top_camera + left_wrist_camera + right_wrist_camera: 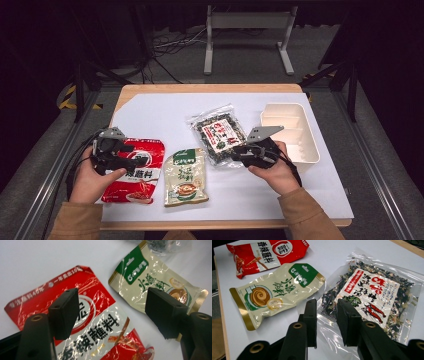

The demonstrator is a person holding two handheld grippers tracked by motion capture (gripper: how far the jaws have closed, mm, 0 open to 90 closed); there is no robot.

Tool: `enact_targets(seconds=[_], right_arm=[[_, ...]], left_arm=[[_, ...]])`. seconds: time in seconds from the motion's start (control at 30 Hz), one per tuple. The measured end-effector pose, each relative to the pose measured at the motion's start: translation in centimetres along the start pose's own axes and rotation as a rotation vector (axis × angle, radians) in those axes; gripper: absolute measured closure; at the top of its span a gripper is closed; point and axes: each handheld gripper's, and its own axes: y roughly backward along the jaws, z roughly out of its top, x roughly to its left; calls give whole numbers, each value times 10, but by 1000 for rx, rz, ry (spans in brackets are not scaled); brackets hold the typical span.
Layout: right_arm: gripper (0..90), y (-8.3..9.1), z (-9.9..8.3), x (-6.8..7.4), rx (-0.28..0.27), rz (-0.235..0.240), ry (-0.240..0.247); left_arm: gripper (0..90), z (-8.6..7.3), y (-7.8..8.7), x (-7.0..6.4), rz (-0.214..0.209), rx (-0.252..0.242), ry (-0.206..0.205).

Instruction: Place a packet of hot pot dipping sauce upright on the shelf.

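Three packets laid on table (pixel 150 107): sauce packet (pixel 135 172) left, soup packet (pixel 186 177) middle, seaweed bag (pixel 220 131) behind-right, tray (pixel 292 131) placed far right.

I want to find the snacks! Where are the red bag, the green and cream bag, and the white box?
red bag (pixel 142 170), high view, its white middle label.
green and cream bag (pixel 274 291), right gripper view, its printed front.
white box (pixel 312 150), high view, its right rim.

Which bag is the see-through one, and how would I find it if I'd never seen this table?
Start at the white tray on the right of the table. Just left of it lies the clear bag, at the right gripper. Unlike the red packet and the cream packet, you can see dark dried bits through it, and it has a white label with red writing.
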Motion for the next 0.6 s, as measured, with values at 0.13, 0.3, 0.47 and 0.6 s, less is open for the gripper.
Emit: enact_targets(seconds=[0.13, 0.3, 0.47, 0.6], right_arm=[[694, 0, 0, -1, 4, 0, -7], [683, -4, 3, 1, 14, 21, 0], [675, -10, 7, 3, 47, 30, 13], [672, -13, 12, 3, 58, 39, 26]], left_arm=[[277, -2, 5, -1, -36, -33, -13], [274, -2, 6, -5, -45, -47, -58], [276, 0, 3, -5, -36, -44, -63], [278, 1, 3, -4, -35, -40, -61]])
